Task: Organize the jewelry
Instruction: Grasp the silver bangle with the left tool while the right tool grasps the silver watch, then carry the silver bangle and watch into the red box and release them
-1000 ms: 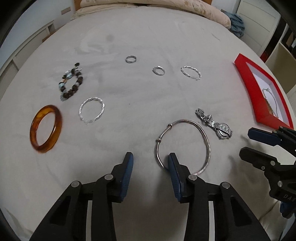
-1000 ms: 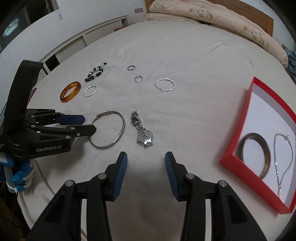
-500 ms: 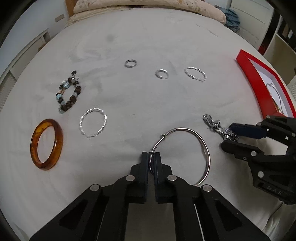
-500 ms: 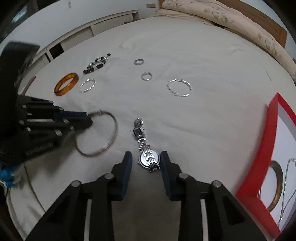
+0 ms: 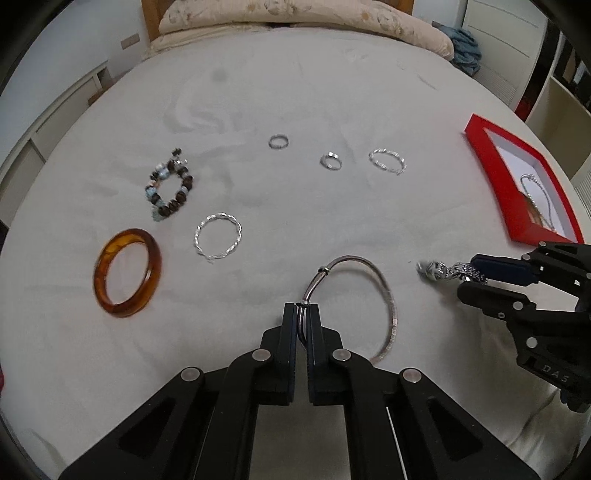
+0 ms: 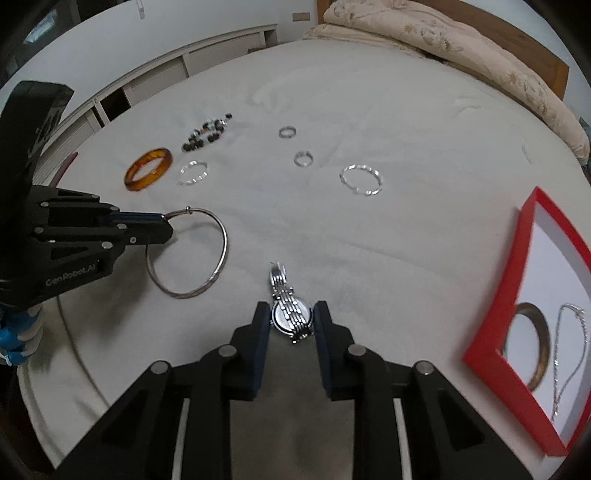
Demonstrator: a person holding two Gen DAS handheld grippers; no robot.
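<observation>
My left gripper (image 5: 302, 314) is shut on the near-left side of a large thin silver bangle (image 5: 384, 284), which also shows in the right wrist view (image 6: 218, 254). My right gripper (image 6: 291, 314) is shut on the face of a silver watch (image 6: 290, 314); its band end hangs out in the left wrist view (image 5: 439, 269). A red box (image 6: 517, 266) at the right holds a brown bangle (image 6: 535, 339) and a silver chain (image 6: 572, 350).
On the white bedspread lie an amber bangle (image 5: 127, 271), a beaded bracelet (image 5: 170, 188), two twisted silver bangles (image 5: 218, 240) (image 5: 387, 160) and two small rings (image 5: 279, 141) (image 5: 330, 161). A quilt (image 5: 295, 18) lies at the far edge.
My left gripper closed on the silver bangle and has lifted its near side. My right gripper moved forward and closed on the watch.
</observation>
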